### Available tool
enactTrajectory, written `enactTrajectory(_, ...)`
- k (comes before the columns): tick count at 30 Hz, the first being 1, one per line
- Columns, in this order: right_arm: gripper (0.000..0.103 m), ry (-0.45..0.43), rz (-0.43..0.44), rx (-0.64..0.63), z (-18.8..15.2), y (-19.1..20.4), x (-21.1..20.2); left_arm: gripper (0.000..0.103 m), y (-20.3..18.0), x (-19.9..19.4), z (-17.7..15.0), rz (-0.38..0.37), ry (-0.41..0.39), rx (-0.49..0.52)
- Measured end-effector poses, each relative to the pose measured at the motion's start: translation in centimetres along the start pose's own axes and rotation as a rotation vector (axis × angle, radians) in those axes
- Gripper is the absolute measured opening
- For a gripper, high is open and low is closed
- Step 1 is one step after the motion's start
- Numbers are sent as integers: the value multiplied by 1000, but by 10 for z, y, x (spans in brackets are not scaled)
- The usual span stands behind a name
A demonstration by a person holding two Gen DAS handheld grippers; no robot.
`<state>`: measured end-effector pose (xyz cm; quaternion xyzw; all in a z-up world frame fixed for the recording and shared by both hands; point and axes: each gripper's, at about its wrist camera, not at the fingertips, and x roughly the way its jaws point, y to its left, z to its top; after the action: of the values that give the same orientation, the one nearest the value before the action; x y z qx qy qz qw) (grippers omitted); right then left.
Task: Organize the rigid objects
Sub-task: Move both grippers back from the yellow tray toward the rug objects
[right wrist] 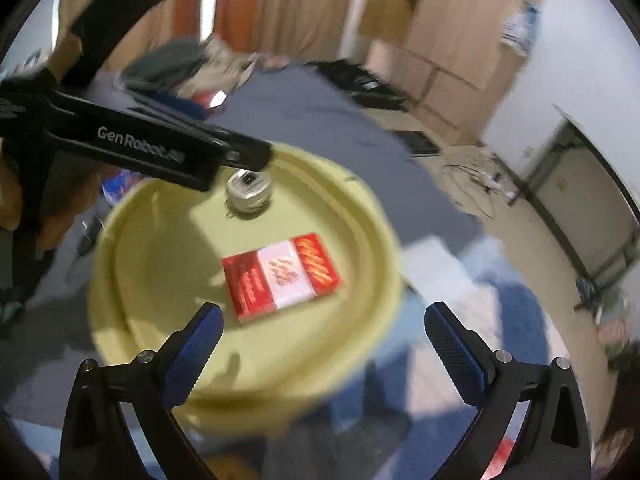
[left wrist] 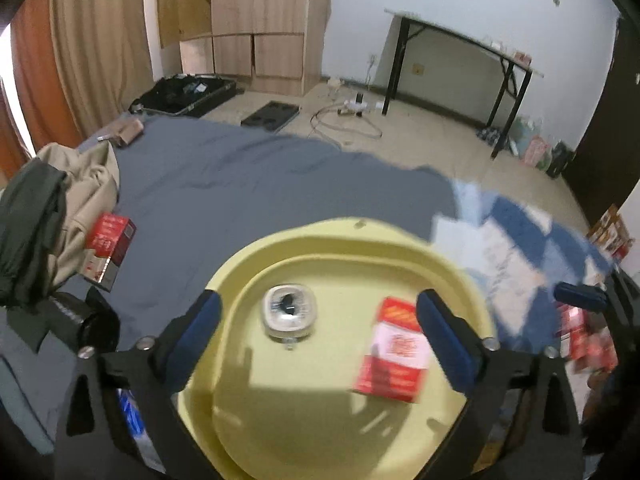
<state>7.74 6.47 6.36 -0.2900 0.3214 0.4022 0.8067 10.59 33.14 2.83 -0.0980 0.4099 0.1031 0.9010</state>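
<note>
Your left gripper hangs over the yellow basin with its jaws spread wide and nothing between them. Your right gripper is also wide apart and empty, at the basin's near rim. Inside the basin lie two things, well apart: a small clear square jar towards the far left, dark at its centre, and a flat red-and-white box lying face up. Another red box rests on the grey sheet to the left, beside bundled clothes.
</note>
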Motion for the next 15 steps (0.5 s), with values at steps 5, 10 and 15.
enactTrajectory(5, 103, -28, -115, 165, -42, -50, -94, 102, -65, -55, 9, -92, -41, 2)
enactTrajectory(10, 103, -34, -253, 357, -106, -95, -186, 102, -136, -101, 2, -162, -52, 43)
enactTrajectory(15, 103, -38, -351, 484, -166, -116, -254, 102, -198, -130, -22, -209, -53, 120)
